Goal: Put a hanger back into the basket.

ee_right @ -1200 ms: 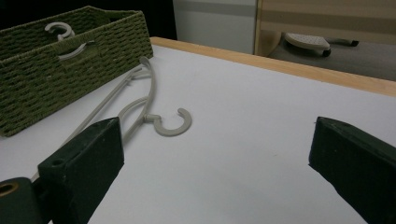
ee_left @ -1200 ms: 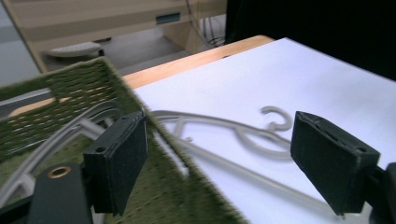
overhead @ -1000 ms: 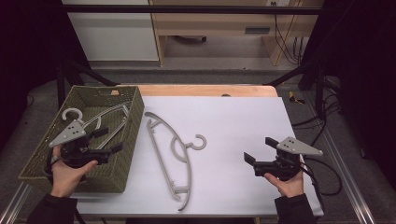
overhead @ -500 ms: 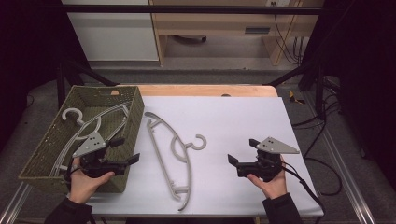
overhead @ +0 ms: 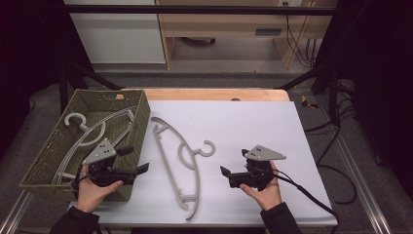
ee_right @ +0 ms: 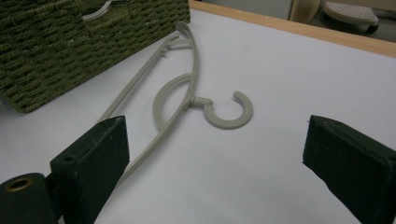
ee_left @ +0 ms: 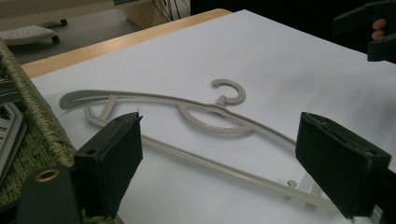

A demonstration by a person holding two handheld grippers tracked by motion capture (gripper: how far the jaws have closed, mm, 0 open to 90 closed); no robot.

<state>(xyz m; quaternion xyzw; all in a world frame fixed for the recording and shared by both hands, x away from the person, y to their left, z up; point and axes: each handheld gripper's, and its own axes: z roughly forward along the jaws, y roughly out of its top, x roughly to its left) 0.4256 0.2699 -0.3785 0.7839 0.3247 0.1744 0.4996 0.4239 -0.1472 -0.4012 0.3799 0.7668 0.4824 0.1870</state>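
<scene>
A grey plastic hanger (overhead: 197, 153) lies flat on the white table top, with its hook toward the right. My left gripper (overhead: 135, 160) hovers at the basket's near right corner, open and empty, and faces the hanger (ee_left: 218, 103). My right gripper (overhead: 234, 163) is just right of the hanger, level with its lower half, and points left at it (ee_right: 196, 99). Its jaws have just been closing a little but stand wide, with nothing between them. In the left gripper view, the right gripper (ee_left: 373, 28) appears at the top right.
A green woven basket (overhead: 139, 114) stands at the table's left and holds more grey hangers (overhead: 85, 129). Its wall is close beside the left gripper (ee_left: 37, 126) and is seen farther off from the right gripper (ee_right: 56, 51). A wooden strip (overhead: 214, 93) edges the far side.
The left gripper has come out from over the basket, moving right and toward the near edge. The right gripper has slid left toward the hanger. The hanger has not moved.
</scene>
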